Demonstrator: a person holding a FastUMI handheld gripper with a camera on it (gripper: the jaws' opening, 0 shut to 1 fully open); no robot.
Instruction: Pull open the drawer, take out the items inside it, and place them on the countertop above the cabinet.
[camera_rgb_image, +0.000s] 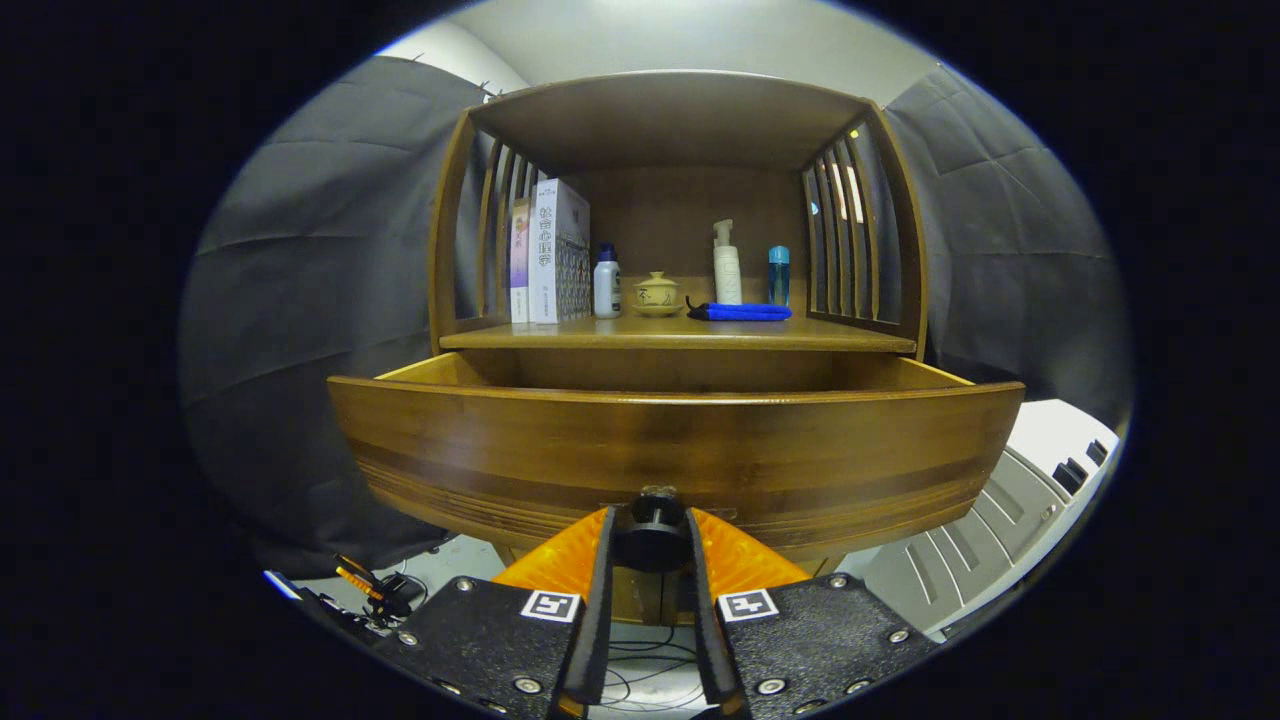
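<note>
A wooden cabinet stands ahead with its drawer (675, 445) pulled out toward me. The drawer's round dark knob (652, 528) sits between my two fingers, and my gripper (652, 530) is shut on it. The drawer front hides what lies inside. Above the drawer runs the countertop (820, 336), a wooden shelf under a roof with slatted sides. On it stand boxes (548, 255), a white bottle with a blue cap (606, 284), a small lidded ceramic pot (657, 294), a white pump bottle (726, 265), a blue bottle (779, 274) and a folded blue cloth (740, 312).
Grey cloth walls close in the cabinet on both sides. A white slatted unit (1010, 520) stands low at the right of the drawer. Cables and a small orange-and-black tool (372, 585) lie on the floor at the lower left.
</note>
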